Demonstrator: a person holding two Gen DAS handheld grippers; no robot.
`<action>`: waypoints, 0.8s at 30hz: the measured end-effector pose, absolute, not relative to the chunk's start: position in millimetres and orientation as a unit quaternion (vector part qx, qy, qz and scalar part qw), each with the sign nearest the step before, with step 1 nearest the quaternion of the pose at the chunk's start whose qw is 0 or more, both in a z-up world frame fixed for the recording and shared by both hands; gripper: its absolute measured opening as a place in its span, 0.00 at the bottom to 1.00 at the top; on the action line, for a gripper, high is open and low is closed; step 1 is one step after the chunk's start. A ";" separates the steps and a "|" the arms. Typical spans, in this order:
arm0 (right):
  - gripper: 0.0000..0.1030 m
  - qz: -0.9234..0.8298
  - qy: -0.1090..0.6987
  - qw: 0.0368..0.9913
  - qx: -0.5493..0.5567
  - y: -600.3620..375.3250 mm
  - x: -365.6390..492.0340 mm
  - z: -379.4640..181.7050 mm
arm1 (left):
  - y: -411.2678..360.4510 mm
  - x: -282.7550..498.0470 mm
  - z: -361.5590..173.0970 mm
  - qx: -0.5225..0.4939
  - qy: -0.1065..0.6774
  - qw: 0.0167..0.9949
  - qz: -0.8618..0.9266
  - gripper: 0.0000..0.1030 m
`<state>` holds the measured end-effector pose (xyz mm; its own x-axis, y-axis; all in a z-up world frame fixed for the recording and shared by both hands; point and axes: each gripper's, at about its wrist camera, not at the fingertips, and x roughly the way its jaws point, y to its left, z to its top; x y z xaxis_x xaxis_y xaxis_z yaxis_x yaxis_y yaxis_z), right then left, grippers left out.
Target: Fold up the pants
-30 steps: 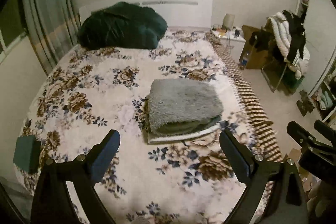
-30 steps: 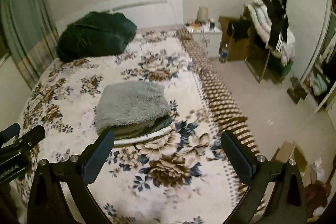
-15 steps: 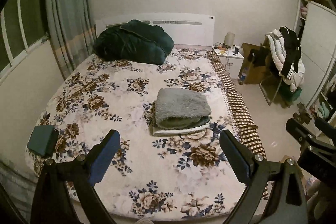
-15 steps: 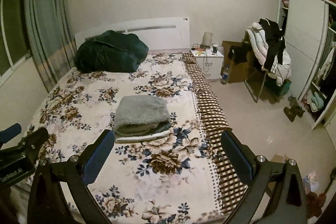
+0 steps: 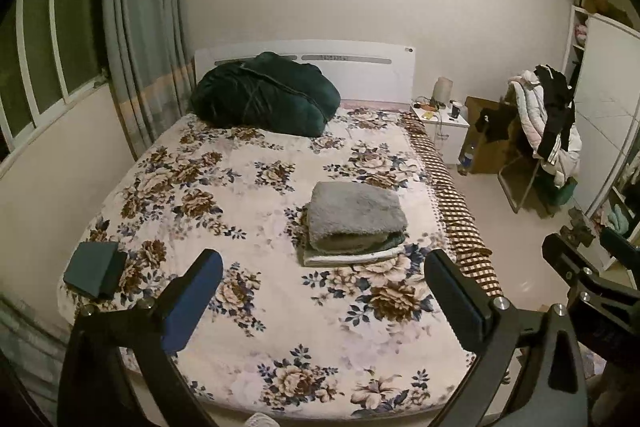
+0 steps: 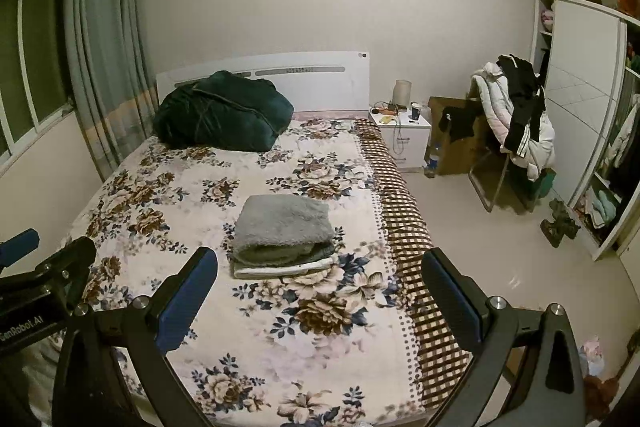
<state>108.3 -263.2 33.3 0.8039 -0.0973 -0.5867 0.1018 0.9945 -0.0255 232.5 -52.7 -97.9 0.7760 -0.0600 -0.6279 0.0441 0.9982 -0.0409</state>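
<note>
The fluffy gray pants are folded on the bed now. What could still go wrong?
Two small worries. The folded gray pants top a stack near the checkered edge of the bed, so a bump might slide them toward the floor. Also, the fleece looks thick and springy, so the fold may puff open. Both the left gripper and the right gripper are open and well away from the stack, so nothing presses it flat.

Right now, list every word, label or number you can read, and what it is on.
"GenRobot.AI": white print on the left gripper body, first letter cut off at the right wrist view's edge.
Headboard: small round mark and slot markings, too blurred to read.
Nightstand items: too small to read.
</note>
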 end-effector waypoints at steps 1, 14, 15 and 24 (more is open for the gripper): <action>1.00 -0.052 0.308 0.950 0.004 -262.4 106.7 34.6 | -51.2 232.3 -97.7 -0.012 0.333 0.942 -0.027 1.00; 1.00 -0.046 0.310 0.950 0.004 -261.7 109.0 37.6 | -48.9 227.6 -95.5 -0.014 0.334 0.942 -0.027 1.00; 1.00 -0.045 0.310 0.950 0.002 -261.0 108.5 37.3 | -49.0 226.8 -95.8 -0.013 0.334 0.942 -0.026 1.00; 1.00 -0.036 0.313 0.949 0.006 -258.2 108.3 37.9 | -46.9 223.4 -95.9 -0.013 0.331 0.943 -0.020 1.00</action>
